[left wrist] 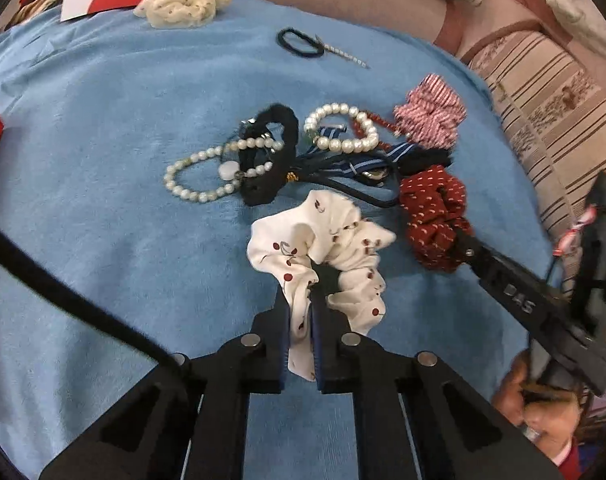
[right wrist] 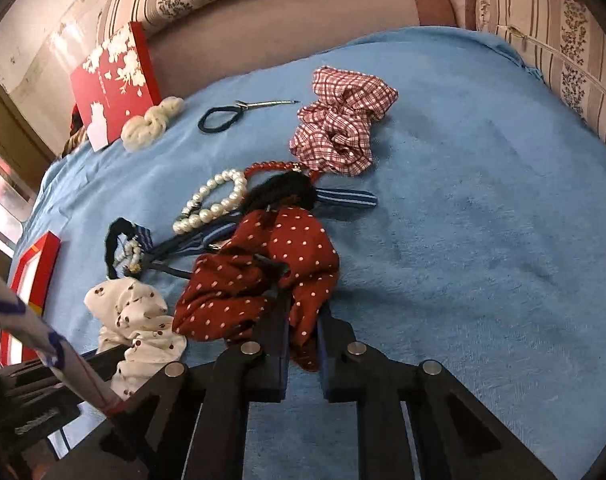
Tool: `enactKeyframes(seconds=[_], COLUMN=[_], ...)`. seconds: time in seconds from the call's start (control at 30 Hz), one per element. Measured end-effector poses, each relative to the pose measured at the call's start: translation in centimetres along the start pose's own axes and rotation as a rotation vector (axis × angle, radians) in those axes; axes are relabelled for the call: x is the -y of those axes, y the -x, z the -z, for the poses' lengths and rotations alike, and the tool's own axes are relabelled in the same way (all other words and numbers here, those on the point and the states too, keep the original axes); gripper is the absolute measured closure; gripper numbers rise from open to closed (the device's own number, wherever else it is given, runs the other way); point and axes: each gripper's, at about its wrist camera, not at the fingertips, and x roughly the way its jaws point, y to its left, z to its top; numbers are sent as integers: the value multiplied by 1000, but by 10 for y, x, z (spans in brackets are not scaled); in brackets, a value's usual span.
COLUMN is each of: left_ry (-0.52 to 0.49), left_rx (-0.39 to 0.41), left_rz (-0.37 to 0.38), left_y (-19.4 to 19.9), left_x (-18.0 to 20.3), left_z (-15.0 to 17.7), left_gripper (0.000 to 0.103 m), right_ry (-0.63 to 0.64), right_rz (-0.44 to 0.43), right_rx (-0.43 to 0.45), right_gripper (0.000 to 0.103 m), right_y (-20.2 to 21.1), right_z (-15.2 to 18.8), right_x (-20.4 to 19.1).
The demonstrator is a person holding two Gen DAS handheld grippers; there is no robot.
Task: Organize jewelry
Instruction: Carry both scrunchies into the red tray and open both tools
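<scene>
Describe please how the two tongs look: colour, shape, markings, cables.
Both tongs, left and right, are black, with blue pads, angular linkage arms and round silver pins. A black cable runs past the left one. The right one carries raised lettering and a small green light.

Matt fuzzy blue cloth blanket (right wrist: 463,200), glossy pearl bracelet (right wrist: 213,204), soft cotton polka-dot scrunchie (right wrist: 263,280), glossy red cardboard box (right wrist: 115,84)
</scene>
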Motion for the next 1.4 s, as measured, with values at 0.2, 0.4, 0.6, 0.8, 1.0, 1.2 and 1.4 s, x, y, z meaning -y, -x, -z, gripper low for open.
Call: enactKeyframes(seconds=[0.2,0.4,0.6,0.8,1.0,1.2,1.4], left_ry=[43,144,254,340,439,480,497], left_rx=[79,176,258,293,287,270,268], left_rz=[70,36,-117,-210,-236,-268,-300], left_y=[64,132,181,200,190,174,168], left_x=[-31,-105,-198,-275,-354,-397,-421], left_z=[12,23,26,12,-17,-38,-44], left_gripper=[94,94,94,94,94,93,87], right_ry=[30,150,256,373,503,557,546], right_rz=[-17,-46,-161,-288,-350,-330,-273], right_rx=[47,88,73,17,-14,-85,-133], right_gripper=[95,95,95,95,95,95,94], right_y=[41,78,83,60,19,-43,-91], right_z=[6,13,10,8,5,8,8], right_x=[-15,-63,-141,-253,-367,-432,-442])
